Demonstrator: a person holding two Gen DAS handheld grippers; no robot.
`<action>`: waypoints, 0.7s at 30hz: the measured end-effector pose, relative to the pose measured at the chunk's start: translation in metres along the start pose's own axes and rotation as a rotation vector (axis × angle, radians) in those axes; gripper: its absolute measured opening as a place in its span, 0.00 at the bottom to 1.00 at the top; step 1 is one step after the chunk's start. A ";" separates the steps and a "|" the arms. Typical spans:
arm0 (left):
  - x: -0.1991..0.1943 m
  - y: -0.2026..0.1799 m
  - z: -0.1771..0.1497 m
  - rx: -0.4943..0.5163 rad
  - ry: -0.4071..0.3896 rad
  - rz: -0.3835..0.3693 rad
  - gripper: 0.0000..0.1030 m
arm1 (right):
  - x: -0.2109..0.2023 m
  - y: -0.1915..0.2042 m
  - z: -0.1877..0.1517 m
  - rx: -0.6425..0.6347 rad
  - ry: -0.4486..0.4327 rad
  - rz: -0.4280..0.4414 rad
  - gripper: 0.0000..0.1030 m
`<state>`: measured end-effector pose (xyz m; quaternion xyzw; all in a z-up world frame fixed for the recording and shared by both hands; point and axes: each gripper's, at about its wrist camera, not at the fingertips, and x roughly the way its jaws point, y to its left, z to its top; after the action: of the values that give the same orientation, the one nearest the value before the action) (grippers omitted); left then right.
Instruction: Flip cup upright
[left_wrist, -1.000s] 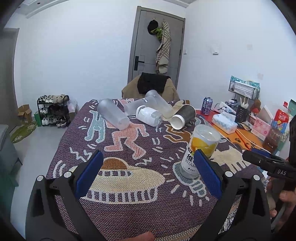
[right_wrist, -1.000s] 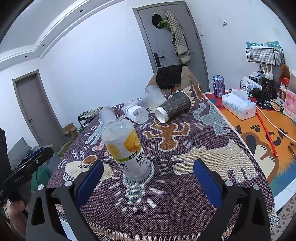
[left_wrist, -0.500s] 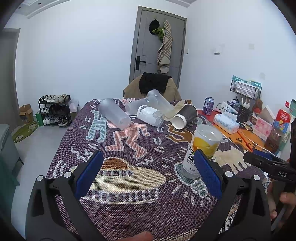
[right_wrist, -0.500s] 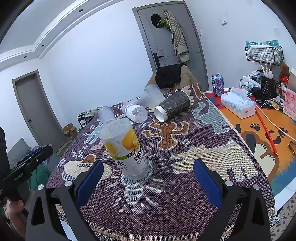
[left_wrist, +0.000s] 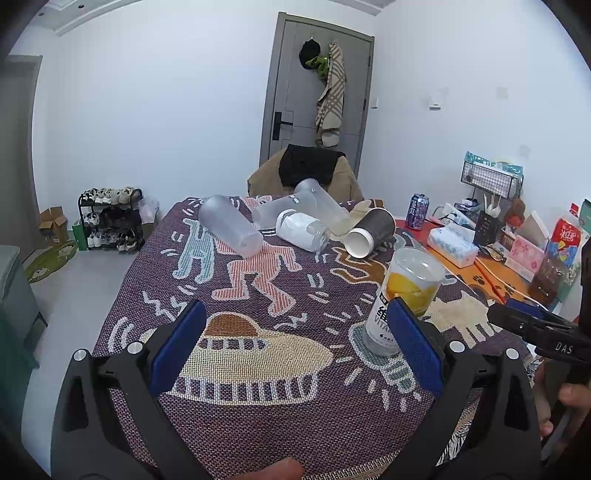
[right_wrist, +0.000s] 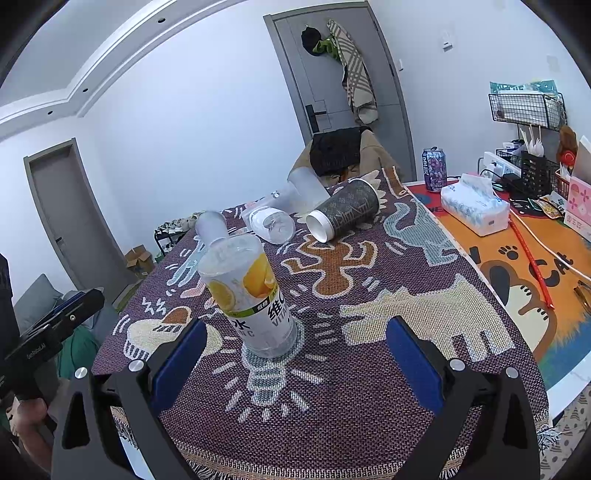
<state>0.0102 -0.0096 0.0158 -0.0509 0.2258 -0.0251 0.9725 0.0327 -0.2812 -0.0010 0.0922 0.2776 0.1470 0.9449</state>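
A table draped in a purple woven cloth (left_wrist: 258, 417) with cartoon figures holds 6 cups. 1 clear plastic cup (right_wrist: 255, 295), printed with lemon slices, already stands upright near the front edge, its label showing Chinese characters and the letters "VITA". The other 5 lie on their sides in a cluster toward the far edge: a frosted cup (left_wrist: 231, 230) nearest the far left corner, 2 more frosted cups (left_wrist: 295, 206) behind, a white-wrapped clear cup (left_wrist: 303, 229) in the middle, and a dark patterned paper cup (right_wrist: 345, 214) with a white rim, its mouth facing the front edge. The left gripper (left_wrist: 295, 341) and right gripper (right_wrist: 293, 354) both hover over the front edge with blue-padded jaws spread wide, holding nothing. Each lying cup looks light, thin-walled and easy to crush or roll; the frosted plastic seems slick, so a gentle hold across the middle of the body seems safest, and the paper cup should offer more friction. The right gripper's body reads "DAS". A purple drink can (right_wrist: 434, 169) stands beyond the far right corner, its print unreadable.
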 end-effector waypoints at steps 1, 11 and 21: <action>0.000 0.000 0.000 0.000 0.001 0.000 0.95 | 0.000 0.000 0.000 0.000 0.000 0.000 0.93; -0.002 0.001 0.000 -0.003 -0.001 0.005 0.95 | 0.000 0.000 -0.001 -0.001 -0.001 0.001 0.93; -0.002 0.001 -0.001 -0.003 -0.002 0.002 0.95 | 0.000 0.000 -0.002 -0.003 -0.002 0.001 0.93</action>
<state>0.0083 -0.0083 0.0159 -0.0521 0.2248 -0.0236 0.9727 0.0316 -0.2816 -0.0024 0.0910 0.2763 0.1478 0.9453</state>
